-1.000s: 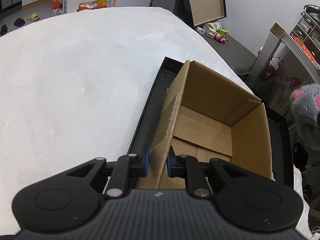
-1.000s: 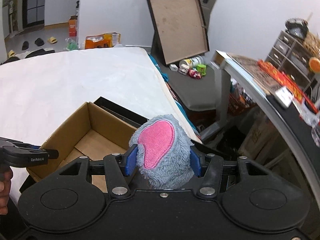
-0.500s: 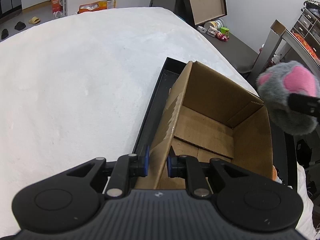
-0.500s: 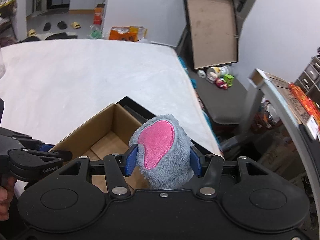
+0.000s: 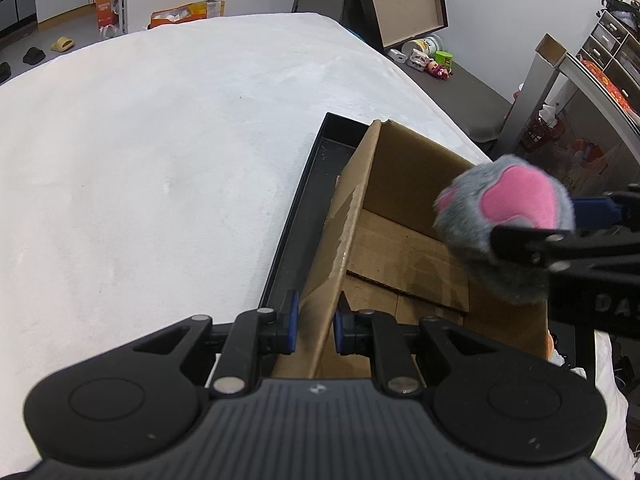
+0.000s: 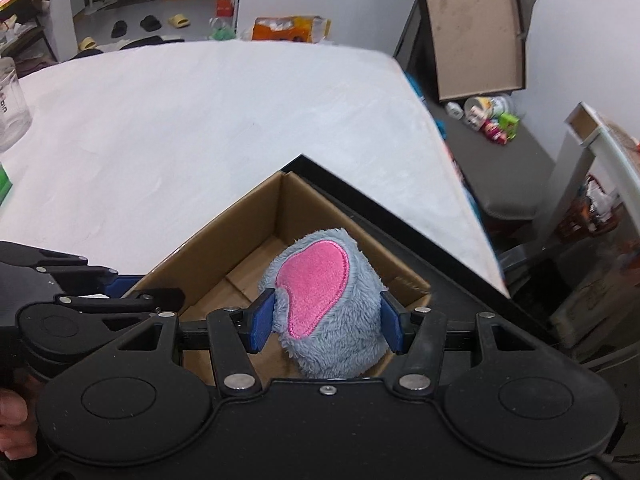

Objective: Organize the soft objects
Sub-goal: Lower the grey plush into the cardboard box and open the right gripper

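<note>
My right gripper (image 6: 325,320) is shut on a grey plush paw with a pink pad (image 6: 326,304) and holds it above the open cardboard box (image 6: 256,216). In the left wrist view the plush (image 5: 506,216) hangs over the box's right side. My left gripper (image 5: 316,322) is shut on the near left wall of the box (image 5: 340,248). The box floor is bare cardboard. The box stands in a shallow black tray (image 5: 296,224) on a white table.
The white table (image 5: 140,140) stretches left and far. A clear bottle (image 6: 10,104) stands at the table's left edge. Beyond the right table edge are a grey bench with small toys (image 5: 432,60), a leaning board and shelving.
My right gripper has carried the plush leftward from beside the box to above its opening. My left gripper has kept its hold on the box wall.
</note>
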Demonstrator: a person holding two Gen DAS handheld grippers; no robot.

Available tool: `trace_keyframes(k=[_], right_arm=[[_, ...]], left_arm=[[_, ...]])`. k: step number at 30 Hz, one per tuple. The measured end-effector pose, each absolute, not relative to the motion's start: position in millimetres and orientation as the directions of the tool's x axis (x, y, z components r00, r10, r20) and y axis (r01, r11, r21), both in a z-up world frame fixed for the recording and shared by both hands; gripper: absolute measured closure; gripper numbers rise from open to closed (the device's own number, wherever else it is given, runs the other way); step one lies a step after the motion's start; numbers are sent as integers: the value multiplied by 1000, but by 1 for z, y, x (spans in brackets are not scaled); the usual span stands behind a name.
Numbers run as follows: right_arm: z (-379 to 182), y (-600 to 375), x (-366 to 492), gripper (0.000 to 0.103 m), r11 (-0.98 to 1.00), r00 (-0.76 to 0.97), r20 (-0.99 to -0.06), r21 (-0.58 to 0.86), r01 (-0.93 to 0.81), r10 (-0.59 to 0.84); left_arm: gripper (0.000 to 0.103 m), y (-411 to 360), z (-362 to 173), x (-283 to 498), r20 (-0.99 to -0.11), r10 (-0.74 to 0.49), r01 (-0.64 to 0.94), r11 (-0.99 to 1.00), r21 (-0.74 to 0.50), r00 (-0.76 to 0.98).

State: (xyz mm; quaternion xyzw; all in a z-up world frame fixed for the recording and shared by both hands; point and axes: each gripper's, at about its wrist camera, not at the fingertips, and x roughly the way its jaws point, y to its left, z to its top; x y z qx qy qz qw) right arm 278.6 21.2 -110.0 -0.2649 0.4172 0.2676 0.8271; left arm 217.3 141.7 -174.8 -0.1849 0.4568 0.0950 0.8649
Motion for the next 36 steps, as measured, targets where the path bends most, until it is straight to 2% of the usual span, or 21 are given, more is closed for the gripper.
trace_keyframes(k=[5, 8, 17, 20, 21, 23, 28, 32, 36], right_arm=[[-115, 26, 283, 48, 714, 502, -837, -213, -667, 219], [-114, 30, 280, 42, 693, 521, -824, -240, -679, 225], [-107, 10, 279, 41, 738, 528, -818, -207, -642, 230], [-101, -1, 279, 38, 762, 538, -811, -193, -618, 232], [-99, -5, 278, 36, 770, 545, -807, -191, -608, 230], [-95, -15, 274, 33, 788, 557, -799, -183, -588, 229], [-89, -40, 268, 30, 819, 569, -787, -151, -554, 239], [-90, -63, 261, 28, 852, 574, -784, -116, -511, 237], [-95, -84, 254, 25, 890, 570, -789, -69, -450, 227]], left_arm=[[87, 139, -175, 217, -825, -6, -323, 919, -228, 566], [87, 141, -177, 219, -828, -11, -326, 916, -233, 561], [87, 141, -177, 221, -831, -19, -322, 917, -236, 556], [85, 140, -175, 222, -834, -15, -321, 919, -228, 551], [83, 139, -175, 222, -836, -13, -321, 920, -225, 548], [70, 138, -174, 223, -838, -14, -323, 919, -225, 545], [47, 131, -167, 222, -839, 10, -314, 930, -192, 544], [37, 129, -160, 217, -841, 22, -320, 930, -180, 540], [34, 121, -157, 210, -848, 33, -315, 936, -160, 528]])
